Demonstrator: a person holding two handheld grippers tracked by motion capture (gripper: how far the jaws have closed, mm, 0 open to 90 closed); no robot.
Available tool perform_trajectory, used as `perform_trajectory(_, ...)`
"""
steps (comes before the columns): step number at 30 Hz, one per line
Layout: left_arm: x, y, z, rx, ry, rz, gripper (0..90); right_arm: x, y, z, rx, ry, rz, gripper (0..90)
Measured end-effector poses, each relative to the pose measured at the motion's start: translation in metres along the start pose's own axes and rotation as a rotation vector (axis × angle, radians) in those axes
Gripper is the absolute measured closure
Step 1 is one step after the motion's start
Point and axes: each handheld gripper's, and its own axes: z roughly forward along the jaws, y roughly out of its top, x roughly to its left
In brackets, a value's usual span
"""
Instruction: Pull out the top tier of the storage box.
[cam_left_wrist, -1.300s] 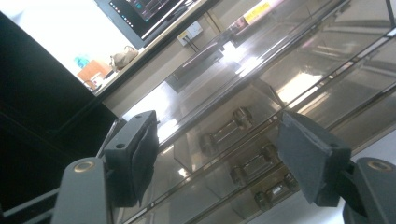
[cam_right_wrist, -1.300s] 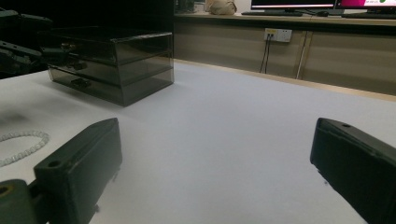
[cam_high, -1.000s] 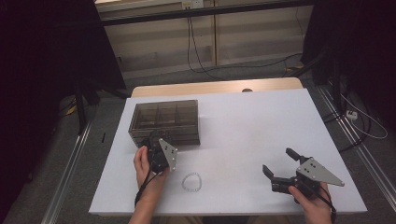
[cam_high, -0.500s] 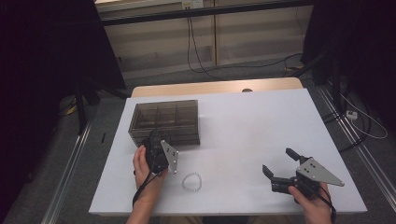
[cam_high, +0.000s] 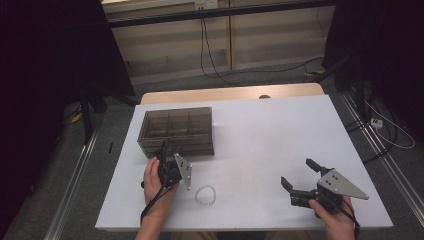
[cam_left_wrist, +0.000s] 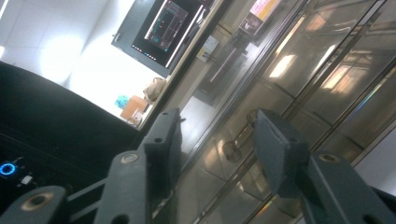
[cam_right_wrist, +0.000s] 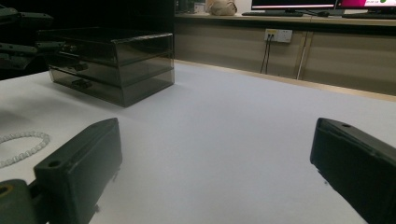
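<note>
Currently left gripper sits at front of drawer box, jaws parted, gripping nothing. Right gripper rests low near table edge, jaws spread wide. Bead bracelet lies btwn them, nearer left.

My left gripper points up at shiny glass doors. Its two black jaws stand apart, and a screen glows above them.

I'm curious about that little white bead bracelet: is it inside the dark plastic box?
No, the bracelet lies on the bare white table, in front of the box and apart from it.
</note>
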Motion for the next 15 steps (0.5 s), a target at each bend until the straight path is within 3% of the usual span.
perform_trajectory(15, -0.0038, -0.0025, 0.0022, 0.0, 0.016, 0.061, 56.9, 0.0, 0.0004, -0.0003, -0.003, -0.002, -0.002, 1.6)
